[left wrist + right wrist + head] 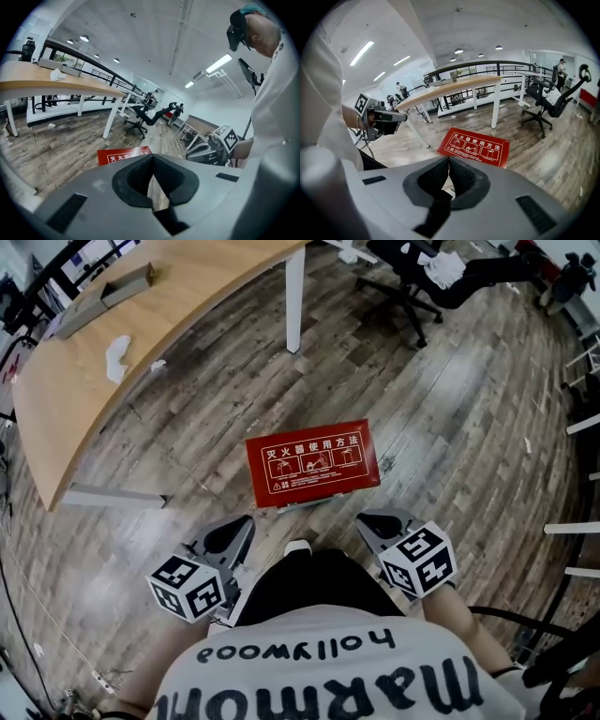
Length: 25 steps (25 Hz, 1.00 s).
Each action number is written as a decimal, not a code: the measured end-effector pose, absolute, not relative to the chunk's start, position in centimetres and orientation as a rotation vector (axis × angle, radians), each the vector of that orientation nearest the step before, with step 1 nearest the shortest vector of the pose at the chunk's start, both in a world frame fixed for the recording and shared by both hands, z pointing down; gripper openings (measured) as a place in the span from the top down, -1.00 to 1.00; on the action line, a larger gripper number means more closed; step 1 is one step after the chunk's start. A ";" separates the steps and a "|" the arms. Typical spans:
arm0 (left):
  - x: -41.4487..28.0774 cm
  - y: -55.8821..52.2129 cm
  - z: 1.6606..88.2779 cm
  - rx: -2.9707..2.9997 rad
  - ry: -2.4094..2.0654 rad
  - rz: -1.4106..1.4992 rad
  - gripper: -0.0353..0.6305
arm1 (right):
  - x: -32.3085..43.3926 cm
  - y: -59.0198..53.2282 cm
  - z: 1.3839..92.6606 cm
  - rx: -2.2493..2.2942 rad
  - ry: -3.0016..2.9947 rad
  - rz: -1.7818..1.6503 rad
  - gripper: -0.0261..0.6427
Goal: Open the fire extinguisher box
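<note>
Black ribbed pads of my left claw (150,159) meet at their tips with nothing between them, and only floor shows through the slit below. My right claw (448,160) is likewise pinched together and empty. Both hang low in front of my legs, one on each side, snouts tilted down toward the floor, the right tipped more steeply than the left, with each marker cube nearest my body.

Just ahead, between their lines of aim, the flat red rectangular fire extinguisher box (312,462) with white printed instructions lies printed face up on the dark wood-plank floor (450,427), apart from both claws.

I judge the task barely begun. The box looks closed, with no lid or door lifted, and neither claw touches it. I cannot make out a latch or handle from here. Everything that matters is left: reach the box, find its edge or catch, and swing it open.

A pale wooden counter (187,296) and a black office chair (403,287) stand well beyond the box.
</note>
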<state>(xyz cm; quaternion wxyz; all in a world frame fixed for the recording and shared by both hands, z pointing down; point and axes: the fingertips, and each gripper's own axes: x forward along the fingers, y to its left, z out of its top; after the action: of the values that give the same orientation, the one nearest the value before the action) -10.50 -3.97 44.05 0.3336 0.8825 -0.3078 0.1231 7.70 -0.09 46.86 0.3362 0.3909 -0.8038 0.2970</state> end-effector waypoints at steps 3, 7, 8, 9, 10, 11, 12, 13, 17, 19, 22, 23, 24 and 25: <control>-10.8 -4.2 45.0 2.273 -0.804 0.328 0.88 | 8.1 -0.1 47.8 1.026 -2.070 0.824 0.89; -10.5 -4.7 46.2 2.245 -0.812 0.331 0.88 | 8.4 -0.4 48.9 1.007 -2.064 0.863 0.90; -10.3 -4.7 46.3 2.240 -0.815 0.330 0.88 | 8.4 -0.4 49.2 0.995 -2.063 0.869 0.90; -10.1 -4.7 46.5 2.236 -0.818 0.331 0.88 | 8.5 -0.5 49.4 0.982 -2.062 0.877 0.90; -9.9 -4.8 46.6 2.234 -0.821 0.336 0.88 | 8.5 -0.6 49.7 0.970 -2.064 0.885 0.90; -9.6 -4.7 46.8 2.232 -0.822 0.343 0.88 | 8.6 -0.8 49.9 0.960 -2.070 0.894 0.90; -9.3 -4.7 47.1 2.231 -0.822 0.350 0.88 | 8.8 -1.0 50.2 0.950 -2.079 0.902 0.90; -8.9 -4.6 47.4 2.227 -0.822 0.354 0.88 | 9.1 -1.2 50.5 0.942 -2.086 0.908 0.90; -7.3 -4.6 49.1 2.187 -0.830 0.351 0.88 | 10.2 -1.7 52.4 0.906 -2.111 0.963 0.90; -6.3 -4.7 49.6 2.181 -0.828 0.350 0.88 | 10.5 -1.9 53.4 0.891 -2.131 1.054 0.90; -4.7 -5.2 50.5 2.183 -0.822 0.354 0.88 | 10.8 -2.3 54.9 0.870 -2.155 1.193 0.90; -4.2 -5.4 50.8 2.183 -0.822 0.351 0.88 | 10.8 -2.4 55.5 0.861 -2.165 1.224 0.90; -3.8 -5.6 51.2 2.181 -0.823 0.346 0.88 | 10.7 -2.5 56.1 0.851 -2.176 1.247 0.90; -3.4 -5.8 51.6 2.179 -0.825 0.340 0.88 | 10.5 -2.6 56.7 0.838 -2.188 1.267 0.90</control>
<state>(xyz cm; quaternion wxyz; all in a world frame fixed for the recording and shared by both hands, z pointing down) -3.44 -5.84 51.56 0.3834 0.8546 -0.3237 0.1333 10.55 -2.58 56.71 0.2367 0.3056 -0.7982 0.4620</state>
